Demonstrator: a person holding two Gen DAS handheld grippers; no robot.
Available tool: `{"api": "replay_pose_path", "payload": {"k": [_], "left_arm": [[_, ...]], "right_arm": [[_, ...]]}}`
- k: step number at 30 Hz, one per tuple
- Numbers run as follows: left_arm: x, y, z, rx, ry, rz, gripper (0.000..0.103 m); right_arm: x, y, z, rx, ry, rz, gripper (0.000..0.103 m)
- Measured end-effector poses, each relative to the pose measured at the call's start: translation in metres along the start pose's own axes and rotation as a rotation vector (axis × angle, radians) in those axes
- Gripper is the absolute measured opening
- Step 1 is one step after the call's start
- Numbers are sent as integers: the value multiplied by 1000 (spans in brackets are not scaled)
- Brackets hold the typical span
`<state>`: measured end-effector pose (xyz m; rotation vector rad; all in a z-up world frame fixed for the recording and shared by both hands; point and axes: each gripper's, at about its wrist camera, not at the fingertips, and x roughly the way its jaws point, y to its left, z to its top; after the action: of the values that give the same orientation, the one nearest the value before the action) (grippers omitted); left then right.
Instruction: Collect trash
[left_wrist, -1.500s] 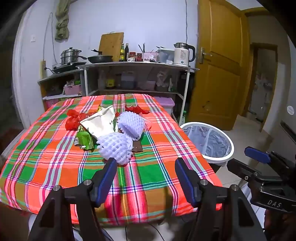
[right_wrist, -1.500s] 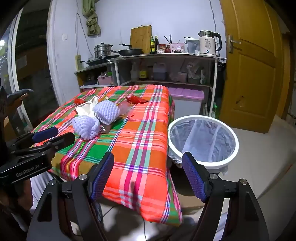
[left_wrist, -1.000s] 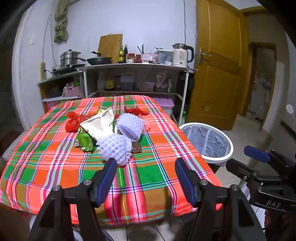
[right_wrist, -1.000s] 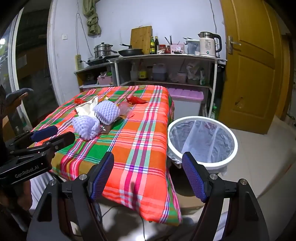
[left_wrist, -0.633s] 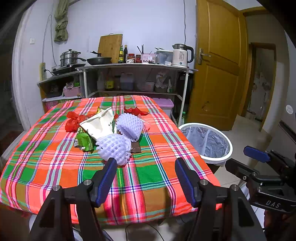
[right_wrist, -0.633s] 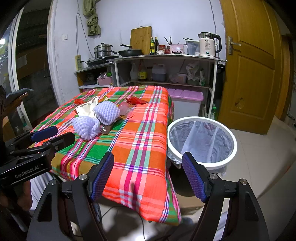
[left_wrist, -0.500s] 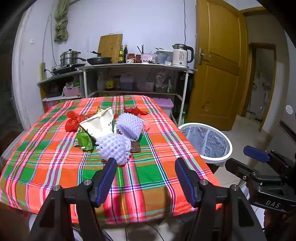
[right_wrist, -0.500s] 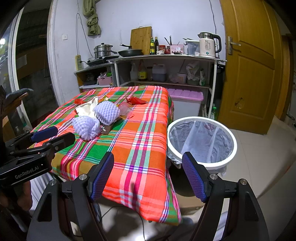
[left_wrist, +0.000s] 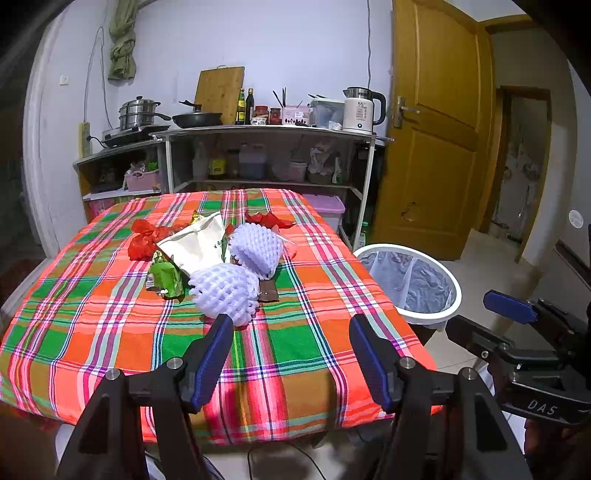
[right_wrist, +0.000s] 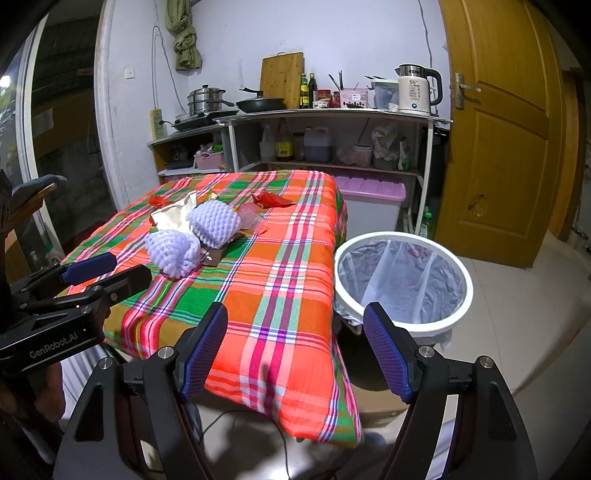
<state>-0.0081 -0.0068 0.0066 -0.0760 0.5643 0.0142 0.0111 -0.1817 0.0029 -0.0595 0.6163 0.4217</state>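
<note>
Trash lies in a heap mid-table: two white foam fruit nets (left_wrist: 226, 288) (left_wrist: 255, 249), a white paper bag (left_wrist: 195, 243), a green wrapper (left_wrist: 166, 277), red plastic scraps (left_wrist: 142, 238) (left_wrist: 267, 219) and a brown wrapper (left_wrist: 267, 291). The heap also shows in the right wrist view, with the foam nets (right_wrist: 173, 252) nearest. A white bin with a clear liner (right_wrist: 402, 282) (left_wrist: 410, 282) stands on the floor right of the table. My left gripper (left_wrist: 291, 325) is open and empty over the table's near edge. My right gripper (right_wrist: 293, 314) is open and empty, near the table's front right corner.
The table has a plaid cloth (left_wrist: 303, 347). Behind it stands a shelf unit (left_wrist: 273, 155) with pots, bottles and a kettle (left_wrist: 360, 110). A purple storage box (right_wrist: 371, 205) sits behind the bin. A yellow door (left_wrist: 439, 155) is at the right.
Both grippers have hardly moved and stay open. The trash on the table has not moved.
</note>
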Motion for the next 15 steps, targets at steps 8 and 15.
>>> {"api": "replay_pose_path", "payload": {"k": [8,15], "left_arm": [[-1,0,0,1,1,-1,65],[0,0,-1,-1,1,0,65]], "right_arm": [[-1,0,1,-1,1,-1,76],[-2,-1,1,-1,1,0,76]]}}
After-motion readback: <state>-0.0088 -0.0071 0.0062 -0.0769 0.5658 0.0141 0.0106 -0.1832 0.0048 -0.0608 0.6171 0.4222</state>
